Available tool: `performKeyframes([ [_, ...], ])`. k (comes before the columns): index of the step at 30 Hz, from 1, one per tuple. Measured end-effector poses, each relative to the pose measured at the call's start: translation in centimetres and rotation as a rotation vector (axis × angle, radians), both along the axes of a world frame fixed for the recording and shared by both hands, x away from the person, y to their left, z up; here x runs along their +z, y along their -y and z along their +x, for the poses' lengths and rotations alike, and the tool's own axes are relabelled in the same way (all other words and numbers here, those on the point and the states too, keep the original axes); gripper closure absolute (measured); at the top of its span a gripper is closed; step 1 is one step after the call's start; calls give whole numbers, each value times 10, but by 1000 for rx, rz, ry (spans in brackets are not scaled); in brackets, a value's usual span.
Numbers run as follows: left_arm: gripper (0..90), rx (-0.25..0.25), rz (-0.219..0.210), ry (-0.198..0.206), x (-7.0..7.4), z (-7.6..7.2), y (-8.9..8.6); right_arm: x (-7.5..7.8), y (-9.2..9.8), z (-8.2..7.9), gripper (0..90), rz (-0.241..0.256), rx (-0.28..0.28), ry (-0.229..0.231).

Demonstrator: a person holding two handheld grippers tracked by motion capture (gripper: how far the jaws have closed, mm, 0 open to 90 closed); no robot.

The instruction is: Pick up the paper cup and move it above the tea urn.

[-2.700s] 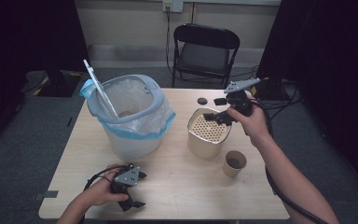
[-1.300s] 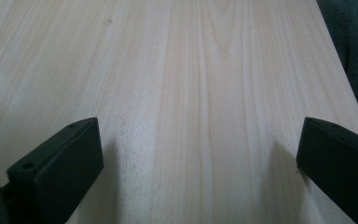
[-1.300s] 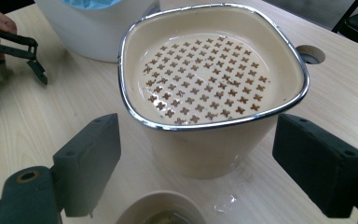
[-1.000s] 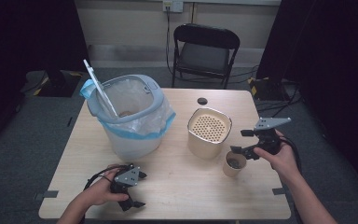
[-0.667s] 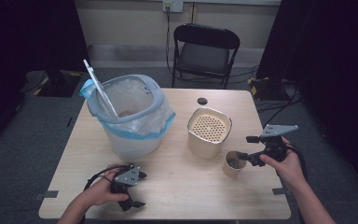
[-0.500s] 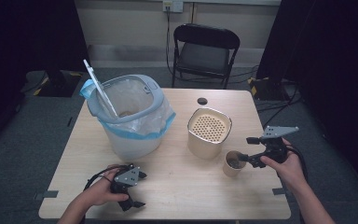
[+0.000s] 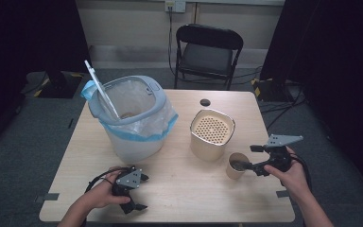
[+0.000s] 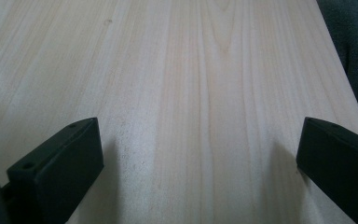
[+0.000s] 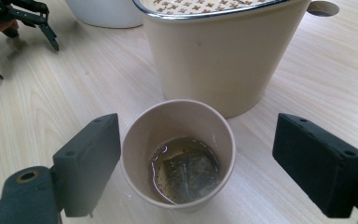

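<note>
item: paper cup (image 9: 178, 154), holding brownish liquid and a tea bag (image 9: 186, 171), upright on the table (image 7: 179, 189) just beside the beige strainer bin (image 7: 212, 134). right gripper (image 7: 251, 158): jaws spread wide, set either side of the cup, one close to its wall, nothing clasped. left gripper (image 7: 138, 192): rested on the table near the lined waste bin (image 7: 131, 118), jaws apart, empty. status: approach judged done; closing, lifting and emptying of the cup judged outstanding.
</note>
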State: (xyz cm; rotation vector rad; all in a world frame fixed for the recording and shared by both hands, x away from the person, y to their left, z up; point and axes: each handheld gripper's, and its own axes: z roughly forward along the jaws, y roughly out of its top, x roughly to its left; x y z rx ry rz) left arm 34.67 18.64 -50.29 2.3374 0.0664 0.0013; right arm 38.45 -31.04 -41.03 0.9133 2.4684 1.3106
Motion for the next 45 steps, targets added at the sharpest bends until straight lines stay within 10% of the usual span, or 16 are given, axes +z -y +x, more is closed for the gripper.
performKeyframes([
  [45,0,0,0,0,0,0,0,-53,-5,-10,147,36,25,-14],
])
